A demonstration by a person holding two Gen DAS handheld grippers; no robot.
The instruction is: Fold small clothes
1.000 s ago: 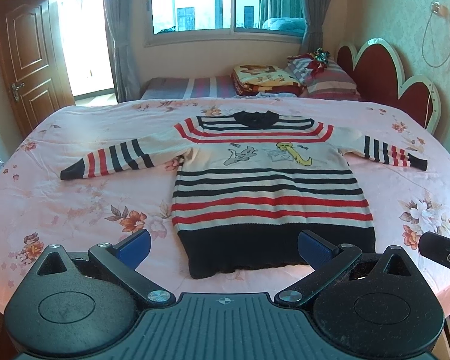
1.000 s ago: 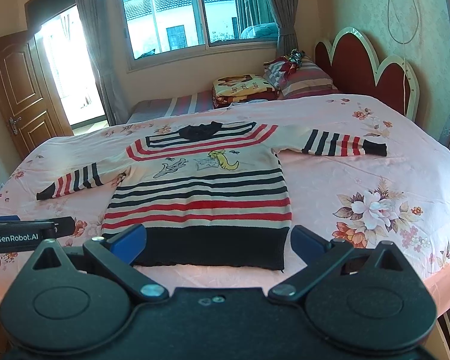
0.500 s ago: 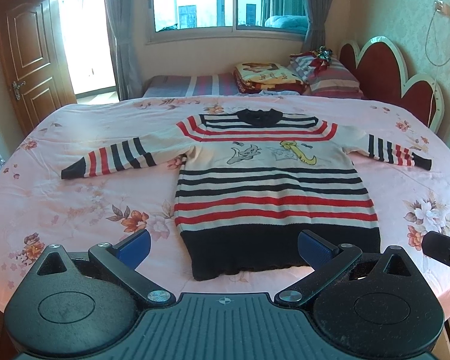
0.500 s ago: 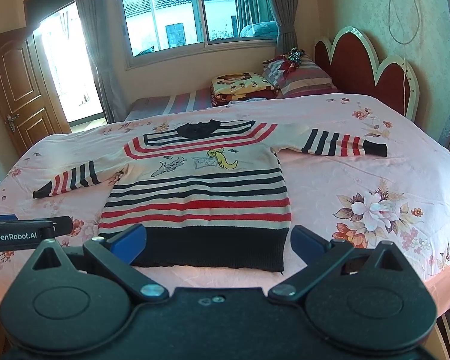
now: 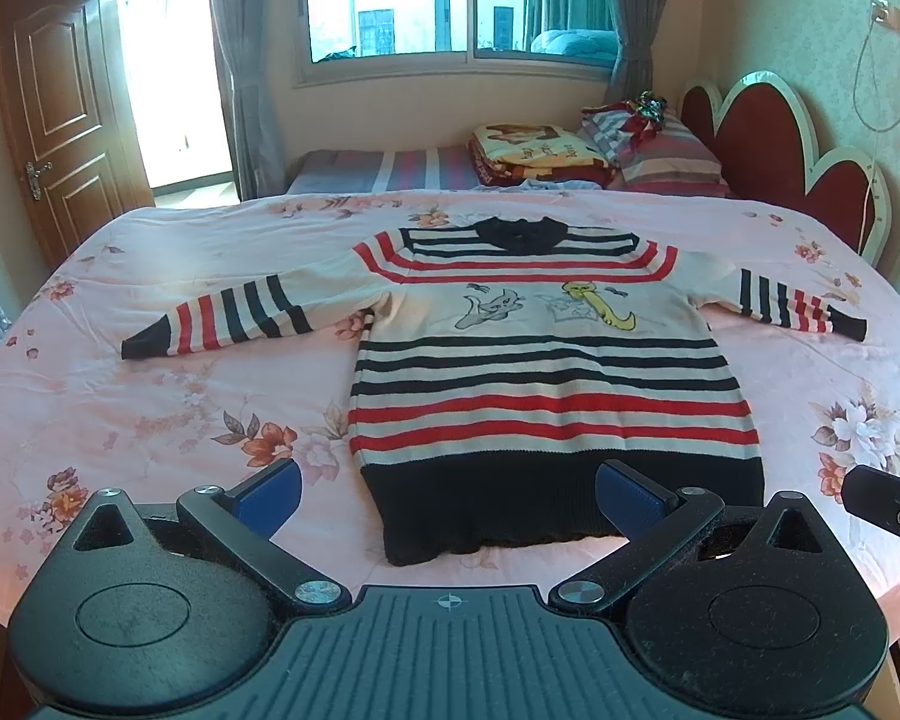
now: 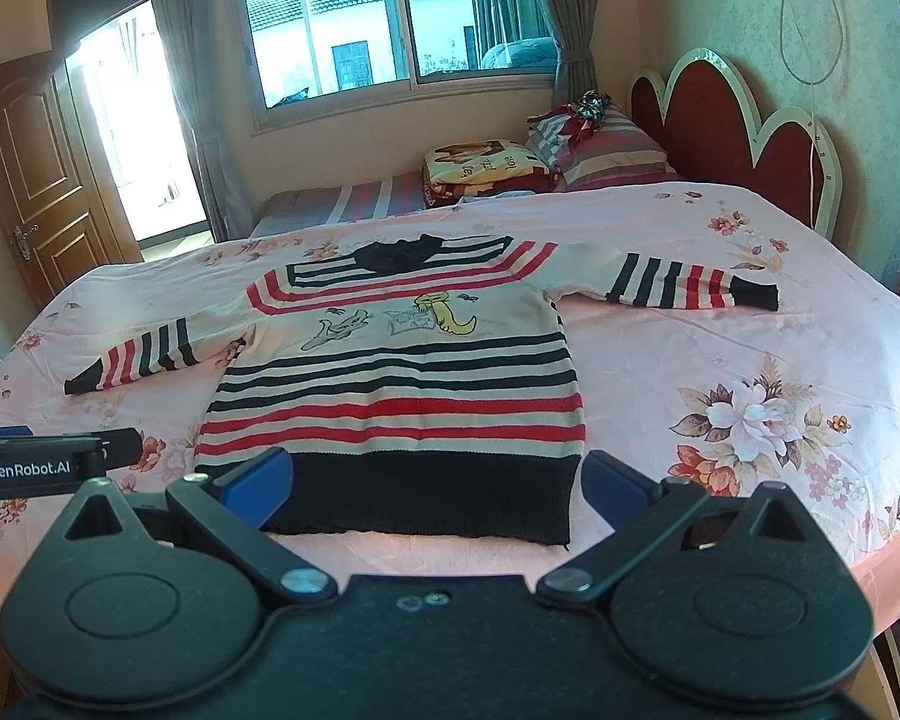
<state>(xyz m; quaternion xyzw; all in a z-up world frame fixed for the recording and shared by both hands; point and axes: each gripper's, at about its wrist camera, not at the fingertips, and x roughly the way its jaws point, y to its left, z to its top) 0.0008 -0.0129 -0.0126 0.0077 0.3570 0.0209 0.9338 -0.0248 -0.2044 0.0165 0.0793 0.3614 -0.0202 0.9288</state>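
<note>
Two grippers, left gripper and right gripper, both spread apart, empty, near hem of striped sweater flat on bed.

Bare sheet lies open on both sides of the sweater. Far ahead, folded blanket and pillows block the headboard corner.

both views nearer the sweater
</note>
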